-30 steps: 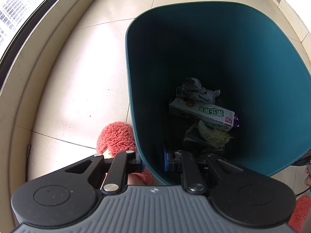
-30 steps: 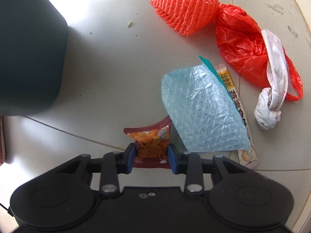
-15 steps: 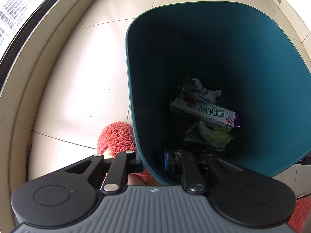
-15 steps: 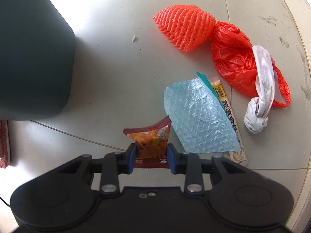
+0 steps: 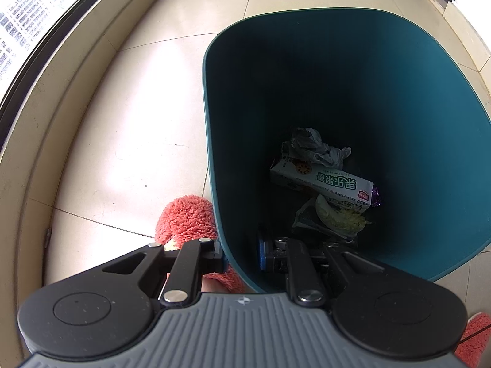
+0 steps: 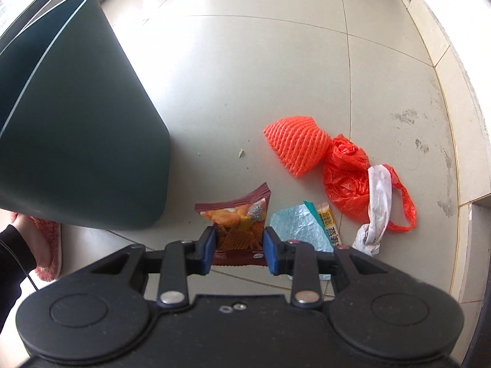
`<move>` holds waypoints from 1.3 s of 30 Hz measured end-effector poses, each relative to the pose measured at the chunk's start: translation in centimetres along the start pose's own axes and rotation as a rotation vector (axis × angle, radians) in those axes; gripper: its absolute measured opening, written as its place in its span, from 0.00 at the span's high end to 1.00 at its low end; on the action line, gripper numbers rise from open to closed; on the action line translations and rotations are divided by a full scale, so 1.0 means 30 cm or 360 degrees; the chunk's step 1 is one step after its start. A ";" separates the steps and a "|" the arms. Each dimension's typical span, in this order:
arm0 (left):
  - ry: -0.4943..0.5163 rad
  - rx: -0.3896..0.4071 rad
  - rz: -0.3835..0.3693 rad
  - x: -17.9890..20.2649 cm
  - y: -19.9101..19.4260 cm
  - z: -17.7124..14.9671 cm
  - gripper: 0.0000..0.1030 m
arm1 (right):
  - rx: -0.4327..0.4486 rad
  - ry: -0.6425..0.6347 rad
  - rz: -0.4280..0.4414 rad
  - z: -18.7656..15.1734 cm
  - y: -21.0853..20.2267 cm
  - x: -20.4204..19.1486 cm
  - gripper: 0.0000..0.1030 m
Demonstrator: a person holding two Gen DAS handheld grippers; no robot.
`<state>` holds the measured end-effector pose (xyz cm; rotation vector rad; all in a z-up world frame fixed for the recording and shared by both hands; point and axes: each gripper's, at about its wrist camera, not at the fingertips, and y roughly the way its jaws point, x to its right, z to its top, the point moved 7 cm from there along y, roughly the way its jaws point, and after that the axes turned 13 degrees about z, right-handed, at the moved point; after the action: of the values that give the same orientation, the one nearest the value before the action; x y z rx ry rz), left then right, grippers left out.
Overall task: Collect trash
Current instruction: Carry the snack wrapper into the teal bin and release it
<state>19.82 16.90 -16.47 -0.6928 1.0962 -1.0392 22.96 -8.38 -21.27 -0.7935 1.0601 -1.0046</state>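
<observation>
While the left gripper [image 5: 241,253] is clamped on the near wall of the bin [image 5: 399,98], one finger outside and one inside the rim, the right gripper [image 6: 237,250] holds a snack bag [image 6: 237,225] pinched between its blue pads [image 6: 207,250], clear of the floor [image 6: 245,61]; the bag stands roughly upright, its crimped top fanned above the pads, its lower edge showing just below them.

In the left wrist view the bin is teal and open-topped; on its bottom lie a crumpled grey wrapper [image 5: 313,148], a white carton [image 5: 322,181] with green print, and a pale leafy scrap [image 5: 340,217] just beside the carton; a pink slipper [image 5: 187,217] is just beside the bin's outer wall, behind the outer finger.

In the right wrist view the bin [image 6: 76,138] stands to the left, near the held bag but apart from it; on the floor to the right lie an orange foam net [image 6: 296,147], touching a red plastic bag [image 6: 346,178]; a twisted white cloth [image 6: 377,205] lies across the red bag; a blue bubble-wrap sheet [image 6: 296,227] lies near the right finger, partly hidden by the gripper, with a sachet [image 6: 328,224] along its right edge; two small crumbs [image 6: 241,152] lie between bin and net.

A foot in a pink slipper [image 6: 46,245] and a dark sleeve [image 6: 12,263] appear at the lower left.
</observation>
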 end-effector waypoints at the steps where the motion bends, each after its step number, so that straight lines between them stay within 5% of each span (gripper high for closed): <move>1: -0.0003 0.0004 0.0002 -0.001 -0.004 0.000 0.84 | 0.0025 -0.0003 0.0005 0.013 -0.033 -0.015 0.69; 22: -0.0045 0.0028 -0.0019 -0.012 -0.029 0.001 0.84 | 0.0285 -0.0282 0.0144 0.245 -0.362 -0.392 0.69; 29: -0.0059 0.0033 -0.0039 -0.026 -0.036 0.000 0.84 | 0.0282 -0.0393 0.0216 0.311 -0.307 -0.528 0.69; 39: -0.0073 0.0016 -0.0078 -0.045 -0.034 0.007 0.84 | 0.0092 -0.0482 0.0225 0.324 -0.056 -0.664 0.69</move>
<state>19.57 17.74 -15.02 -0.7351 1.0381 -1.0650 28.60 10.18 -10.39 -0.7839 0.8106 -0.7636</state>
